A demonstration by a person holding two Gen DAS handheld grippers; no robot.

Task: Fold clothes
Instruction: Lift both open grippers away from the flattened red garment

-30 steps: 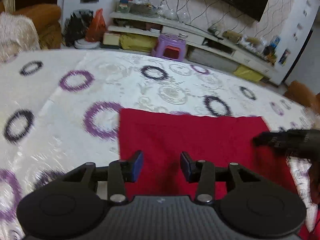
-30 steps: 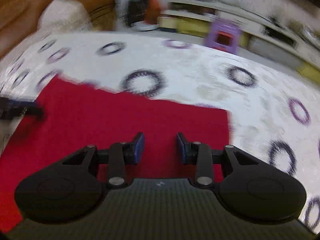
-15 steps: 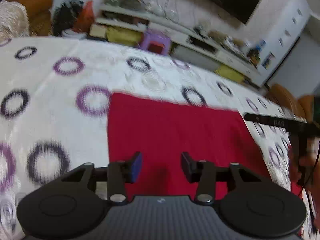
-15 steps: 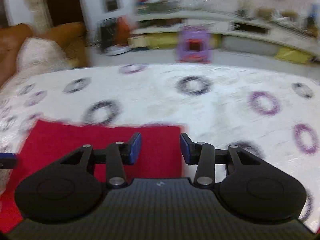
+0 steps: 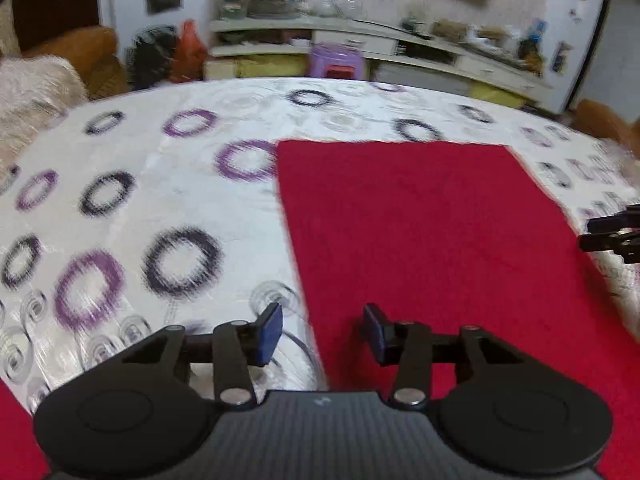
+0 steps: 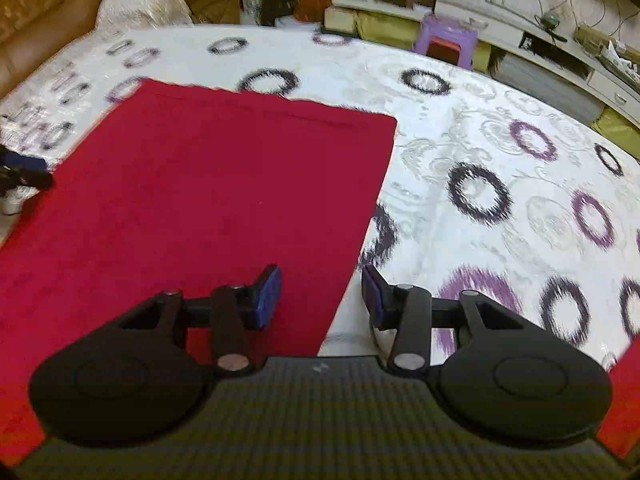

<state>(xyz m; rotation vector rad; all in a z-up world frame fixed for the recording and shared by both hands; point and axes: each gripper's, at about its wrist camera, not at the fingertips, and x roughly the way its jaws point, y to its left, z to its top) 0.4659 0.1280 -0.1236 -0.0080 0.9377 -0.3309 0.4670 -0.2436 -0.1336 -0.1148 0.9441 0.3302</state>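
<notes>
A flat red cloth [image 5: 432,232] lies spread on a table covered with a white cloth printed with purple and black rings [image 5: 132,208]. My left gripper [image 5: 322,334] is open and straddles the red cloth's left edge near its front. In the right wrist view the same red cloth [image 6: 208,196] fills the left half. My right gripper [image 6: 320,294] is open and straddles the cloth's right edge. Neither gripper holds anything. The right gripper's fingers [image 5: 612,232] show at the far right of the left wrist view, and the left gripper's fingers [image 6: 24,174] at the far left of the right wrist view.
Beyond the table's far edge stand a long low shelf unit [image 5: 400,48], a purple stool [image 5: 338,60] and bags on the floor [image 5: 168,56]. A brown sofa with a pale throw [image 6: 140,0] sits at the back left. More red fabric [image 6: 624,392] shows at the near right corner.
Both grippers have moved outward, from above the cloth's middle to its side edges: left to the left edge, right to the right edge. Both stay open. The cloth has not moved.
</notes>
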